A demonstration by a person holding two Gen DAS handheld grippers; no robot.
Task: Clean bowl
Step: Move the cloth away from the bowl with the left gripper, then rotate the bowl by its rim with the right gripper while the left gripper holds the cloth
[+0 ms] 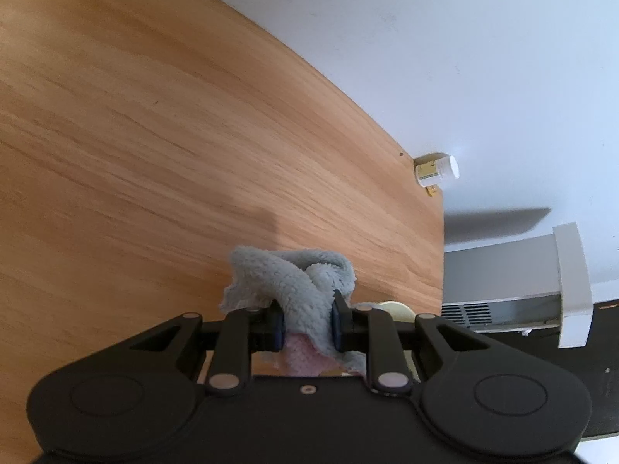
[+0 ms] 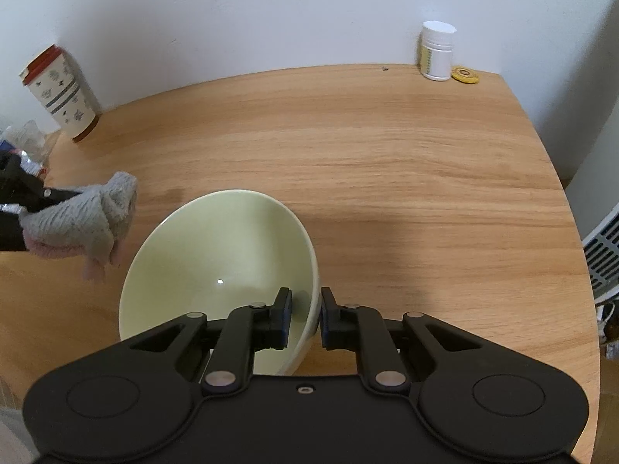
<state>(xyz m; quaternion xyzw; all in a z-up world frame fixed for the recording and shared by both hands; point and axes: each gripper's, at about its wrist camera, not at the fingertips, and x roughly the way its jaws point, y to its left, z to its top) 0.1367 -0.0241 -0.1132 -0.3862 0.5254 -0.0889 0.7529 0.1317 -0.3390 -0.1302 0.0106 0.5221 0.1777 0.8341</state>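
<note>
A pale green bowl (image 2: 216,255) is tilted above the wooden table (image 2: 387,162). My right gripper (image 2: 305,315) is shut on the bowl's near rim, one finger inside and one outside. My left gripper (image 1: 307,319) is shut on a grey and pink fluffy cloth (image 1: 298,286), held above the table. In the right wrist view the cloth (image 2: 85,220) and left gripper are at the left, beside the bowl and apart from it. A sliver of the bowl (image 1: 396,309) shows behind the left gripper's right finger.
A white pill bottle (image 2: 437,50) and a small yellow disc (image 2: 466,74) stand at the table's far right corner by the wall. A patterned cup with a red lid (image 2: 60,92) stands far left. A white heater (image 1: 522,290) is beyond the table's right edge.
</note>
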